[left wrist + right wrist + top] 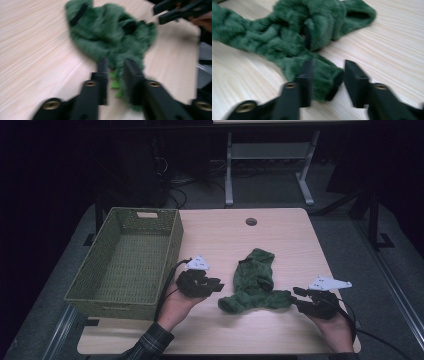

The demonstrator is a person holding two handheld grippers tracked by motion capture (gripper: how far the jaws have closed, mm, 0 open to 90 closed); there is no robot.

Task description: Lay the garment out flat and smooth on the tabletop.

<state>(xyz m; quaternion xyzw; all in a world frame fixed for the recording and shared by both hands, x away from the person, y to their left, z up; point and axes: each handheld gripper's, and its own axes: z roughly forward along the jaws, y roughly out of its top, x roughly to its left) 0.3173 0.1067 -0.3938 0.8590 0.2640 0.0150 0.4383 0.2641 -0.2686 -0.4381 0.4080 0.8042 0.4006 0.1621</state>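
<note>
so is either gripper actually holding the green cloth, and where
Neither. The left gripper and the right gripper each have an end of the green cloth between open jaws, with the pads not pressing on it.

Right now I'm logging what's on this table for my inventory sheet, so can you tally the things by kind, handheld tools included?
Green fuzzy garment: 1
Green woven basket: 1
Handheld tools: 2, the left tool and the right tool
Total: 4, all on or over the wooden table.
</note>
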